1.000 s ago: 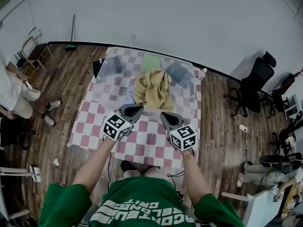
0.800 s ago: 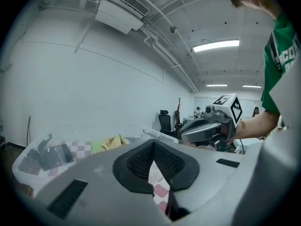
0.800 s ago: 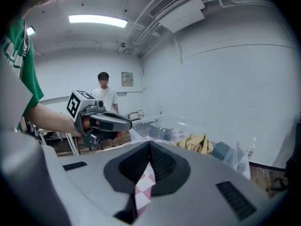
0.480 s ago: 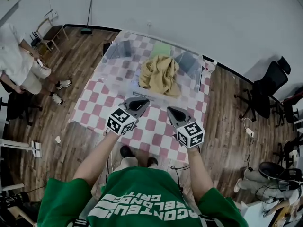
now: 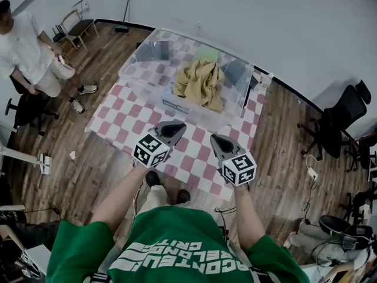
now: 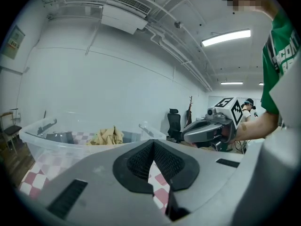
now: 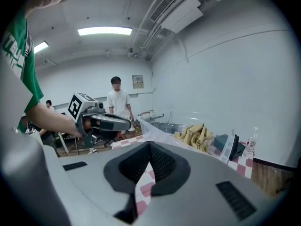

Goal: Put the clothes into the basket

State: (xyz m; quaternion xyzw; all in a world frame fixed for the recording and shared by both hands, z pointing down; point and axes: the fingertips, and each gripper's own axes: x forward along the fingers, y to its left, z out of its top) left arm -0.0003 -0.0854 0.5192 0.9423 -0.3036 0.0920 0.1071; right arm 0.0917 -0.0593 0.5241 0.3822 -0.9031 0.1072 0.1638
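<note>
A large clear plastic basket [image 5: 138,55] stands open-topped on the far half of a red-and-white checked surface [image 5: 118,119]. Inside it, near the middle and slightly to the right, a mustard-yellow garment [image 5: 200,84] lies crumpled in a loose heap. Its folds bunch upward, and it reaches toward the basket's near wall.

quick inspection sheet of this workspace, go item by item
surface: checked tablecloth, bare at the near side.
job's things: clear basket on it; tan garment inside.
clutter: bottle beside the basket; nothing else made out.
grippers: left tongs and right tongs both shut, empty, over the cloth's near part.
cables: power strip and cord on the floor at right.
surroundings: person in white shirt, office chair, broom at wall.
</note>
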